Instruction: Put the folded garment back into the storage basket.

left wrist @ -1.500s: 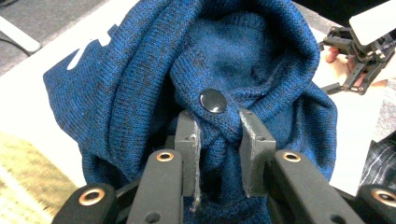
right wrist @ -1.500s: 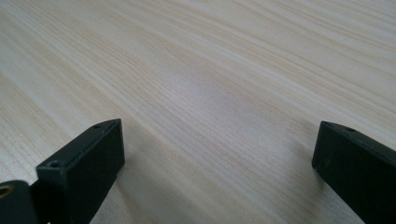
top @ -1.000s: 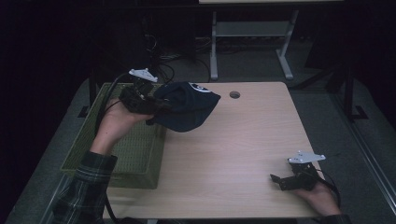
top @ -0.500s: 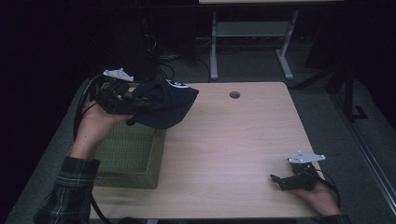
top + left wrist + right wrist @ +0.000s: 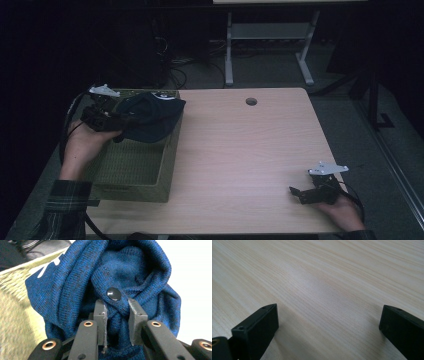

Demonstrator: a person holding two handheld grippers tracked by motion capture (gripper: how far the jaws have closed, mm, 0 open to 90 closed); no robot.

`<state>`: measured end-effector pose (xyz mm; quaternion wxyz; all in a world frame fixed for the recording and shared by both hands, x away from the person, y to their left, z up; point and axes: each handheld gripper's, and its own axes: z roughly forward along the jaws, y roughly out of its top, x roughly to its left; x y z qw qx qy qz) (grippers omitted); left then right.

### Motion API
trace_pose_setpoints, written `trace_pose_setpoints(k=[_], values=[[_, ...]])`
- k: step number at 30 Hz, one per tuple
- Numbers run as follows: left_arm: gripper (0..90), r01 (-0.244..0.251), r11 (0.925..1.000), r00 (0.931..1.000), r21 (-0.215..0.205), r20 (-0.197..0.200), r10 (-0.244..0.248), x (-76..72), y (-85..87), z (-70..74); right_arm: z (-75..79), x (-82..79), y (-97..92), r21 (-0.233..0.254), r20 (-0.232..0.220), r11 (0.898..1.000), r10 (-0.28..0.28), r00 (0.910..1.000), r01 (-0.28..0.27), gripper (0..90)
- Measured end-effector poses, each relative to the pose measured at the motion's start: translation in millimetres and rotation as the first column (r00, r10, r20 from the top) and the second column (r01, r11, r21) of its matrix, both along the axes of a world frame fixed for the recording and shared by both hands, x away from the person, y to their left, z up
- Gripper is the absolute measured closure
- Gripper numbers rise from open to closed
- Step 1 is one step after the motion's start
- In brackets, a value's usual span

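Left gripper (image 5: 116, 315): jaws clenched on a gathered fold of the navy knit cap (image 5: 150, 116), which hangs over the woven basket (image 5: 167, 160) at the table's nine o'clock. Soft, light, limp; bunched fabric below the snap button (image 5: 114, 294) judged the surest hold. Right gripper (image 5: 329, 325): jaws released, holding nothing.

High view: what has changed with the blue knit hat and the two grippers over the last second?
The left gripper, its fingers clamped on the blue knit hat, carried it leftward off the table until it hangs over the green basket. The grip on the hat held throughout. The right gripper stayed open at the table's near right corner, and the basket did not shift.
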<state>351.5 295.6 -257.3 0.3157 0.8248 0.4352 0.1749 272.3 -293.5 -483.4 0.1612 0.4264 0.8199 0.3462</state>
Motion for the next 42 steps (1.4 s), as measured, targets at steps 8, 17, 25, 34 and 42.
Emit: trace_pose_setpoints(k=[8, 17, 25, 34, 42], values=[[71.8, -0.080, 0.9963, 0.9967, 0.032, -0.014, 0.080, -0.6, 27.3, -23.3, 0.0, 0.0, 0.0, 0.000, 0.000, 1.000, 0.000, 1.0000, 0.000, 2.0], [71.6, -0.104, 0.9939, 0.9917, 0.038, -0.072, 0.106, 8.3, 39.6, -64.5, 0.1, 0.0, 0.0, -0.001, -0.001, 1.000, 0.000, 1.0000, 0.000, 2.0], [71.4, -0.104, 0.9941, 0.9863, 0.030, -0.126, 0.107, 16.8, 40.9, -99.0, 0.1, 0.0, 0.0, -0.001, -0.001, 1.000, 0.000, 1.0000, 0.000, 2.0], [46.1, -0.124, 0.9923, 0.9855, -0.009, -0.118, 0.122, 14.8, 46.7, -108.9, 0.2, 0.0, -0.1, -0.002, -0.002, 1.000, 0.001, 1.0000, -0.001, 2.0], [26.0, -0.126, 0.9897, 0.9916, -0.068, -0.040, 0.123, 7.9, 34.2, -82.6, 0.2, -0.1, -0.1, -0.001, -0.002, 1.000, 0.000, 1.0000, 0.000, 2.0]])
